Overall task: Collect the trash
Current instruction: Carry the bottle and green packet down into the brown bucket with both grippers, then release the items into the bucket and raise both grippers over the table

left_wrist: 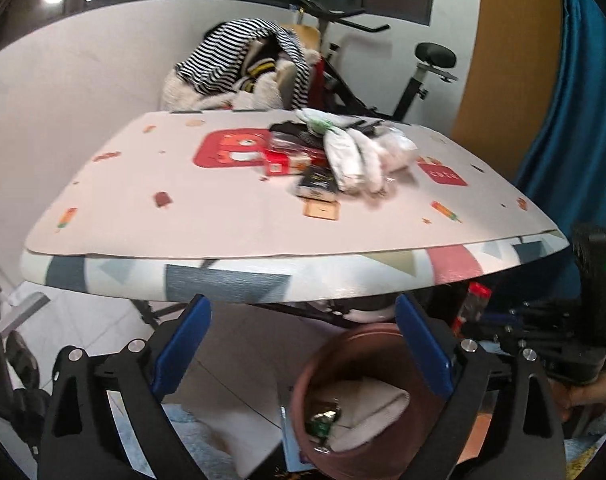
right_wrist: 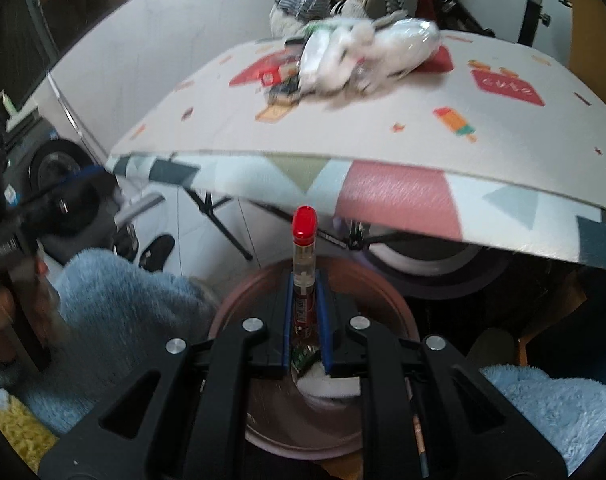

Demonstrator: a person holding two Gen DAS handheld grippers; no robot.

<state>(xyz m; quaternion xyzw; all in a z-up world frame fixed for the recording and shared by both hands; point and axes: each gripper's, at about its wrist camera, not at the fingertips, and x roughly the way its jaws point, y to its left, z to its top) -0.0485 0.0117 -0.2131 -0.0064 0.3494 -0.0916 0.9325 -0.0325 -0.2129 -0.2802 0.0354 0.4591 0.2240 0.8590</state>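
Right black gripper with blue pads [right_wrist: 305, 320] pressed together on a slim clear plastic tube with a red cap [right_wrist: 304, 268], pinched around its lower labelled half, cap end pointing forward and away from the camera. Directly under it, a round reddish-brown plastic bin [right_wrist: 239, 304], holding a crumpled white tissue [right_wrist: 329, 386] and a small green-and-silver wrapper [right_wrist: 303, 356] at the bottom. Seen from the left wrist: same tube [left_wrist: 473, 306] at the right gripper's [left_wrist: 487, 316] tip, just above the bin's [left_wrist: 363, 344] far rim. Left black gripper with blue pads [left_wrist: 303, 344] spread wide and holding nothing, hanging over the bin's left side, one pad [left_wrist: 421, 344] over the bin mouth, the other pad [left_wrist: 183, 344] over the tiled floor beside it. Inside the bin from this view, the tissue [left_wrist: 373, 408] and the wrapper [left_wrist: 323, 420] again. Beyond and above both grippers, a low folding table covered with a pale cartoon-print mat [left_wrist: 231, 204]; on it, toward the far right, a heap of crumpled white plastic bags [left_wrist: 363, 152], touching a small red carton [left_wrist: 281, 160] and a dark snack packet [left_wrist: 317, 182] just left of it. Behind the table, a pile of striped and fleecy clothes [left_wrist: 255, 68] on a chair, and a black exercise bike [left_wrist: 415, 76] to the right. Pale blue fluffy fabric [right_wrist: 119, 312] low at the left of the right-wrist view.
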